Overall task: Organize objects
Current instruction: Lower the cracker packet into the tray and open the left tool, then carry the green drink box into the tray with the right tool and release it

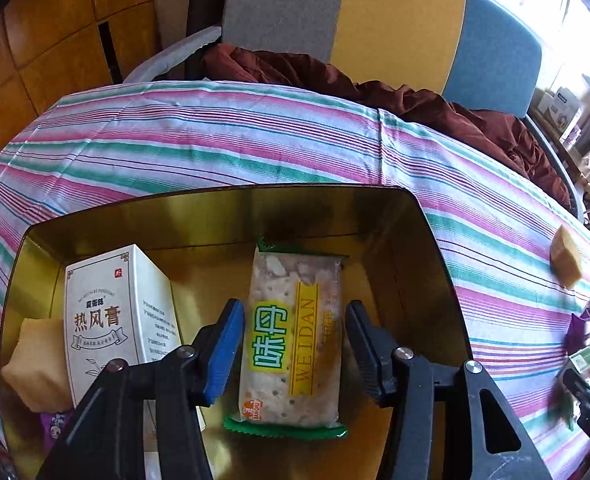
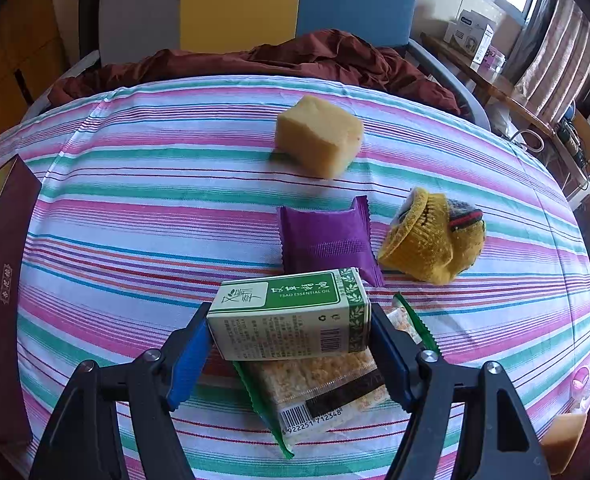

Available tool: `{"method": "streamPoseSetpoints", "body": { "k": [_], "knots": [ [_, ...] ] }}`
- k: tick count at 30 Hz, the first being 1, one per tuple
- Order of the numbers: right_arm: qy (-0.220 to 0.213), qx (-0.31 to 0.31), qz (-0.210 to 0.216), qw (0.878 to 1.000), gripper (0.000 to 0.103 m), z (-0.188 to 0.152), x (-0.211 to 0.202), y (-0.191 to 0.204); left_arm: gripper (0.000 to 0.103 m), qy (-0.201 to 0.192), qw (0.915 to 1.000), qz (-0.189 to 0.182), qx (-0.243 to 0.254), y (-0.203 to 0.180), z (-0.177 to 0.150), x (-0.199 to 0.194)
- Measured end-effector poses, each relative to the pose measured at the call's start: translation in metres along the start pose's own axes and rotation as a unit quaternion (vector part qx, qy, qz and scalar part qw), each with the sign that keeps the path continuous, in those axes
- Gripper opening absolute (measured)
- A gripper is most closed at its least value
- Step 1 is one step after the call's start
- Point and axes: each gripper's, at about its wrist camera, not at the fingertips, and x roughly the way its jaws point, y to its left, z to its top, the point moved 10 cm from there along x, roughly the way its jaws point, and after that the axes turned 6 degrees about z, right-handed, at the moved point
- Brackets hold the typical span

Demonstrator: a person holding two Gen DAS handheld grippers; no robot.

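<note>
In the left wrist view my left gripper (image 1: 295, 344) is open over a gold tin (image 1: 223, 208), its fingers either side of a Weidan cracker packet (image 1: 295, 336) that lies on the tin's floor. A white carton (image 1: 115, 320), a yellow sponge block (image 1: 35, 364) and a purple packet (image 1: 53, 424) are also in the tin. In the right wrist view my right gripper (image 2: 291, 340) is shut on a green-and-white essential oil box (image 2: 291, 316), held just above a second cracker packet (image 2: 319, 392) on the striped cloth.
On the striped cloth (image 2: 135, 220) lie a yellow sponge block (image 2: 319, 136), a purple packet (image 2: 327, 240) and a yellow knitted sock (image 2: 435, 236). The tin's dark red side (image 2: 3, 280) is at the left. A chair with brown cloth (image 2: 275, 56) stands beyond the table.
</note>
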Motion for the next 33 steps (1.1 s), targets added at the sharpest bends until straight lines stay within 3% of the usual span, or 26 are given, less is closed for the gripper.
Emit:
{"method": "streamPoseSetpoints", "body": {
  "k": [4,9,12,23,28,33],
  "knots": [
    [0.0,0.001,0.0,1.0,0.075,0.0,0.001,0.0,0.054,-0.007,0.9999,-0.009,0.001,0.005,-0.003,-0.01],
    [0.0,0.003,0.001,1.0,0.075,0.0,0.002,0.001,0.056,-0.044,0.9988,-0.021,0.011,0.012,-0.014,-0.043],
    [0.0,0.002,0.0,1.0,0.075,0.0,0.003,0.001,0.061,-0.067,0.9971,-0.027,0.024,0.019,-0.025,-0.065],
    [-0.017,-0.002,-0.01,1.0,0.075,0.002,-0.004,0.002,0.062,-0.117,0.9915,-0.026,0.051,0.053,-0.07,-0.124],
    [-0.062,-0.004,0.049,0.997,0.075,0.012,-0.031,0.028,0.067,-0.129,0.9904,-0.02,0.047,0.074,-0.084,-0.138],
    [-0.086,-0.06,0.133,0.986,0.075,0.015,-0.069,0.099,0.067,-0.121,0.9919,-0.025,0.029,0.091,-0.091,-0.136]
  ]
}}
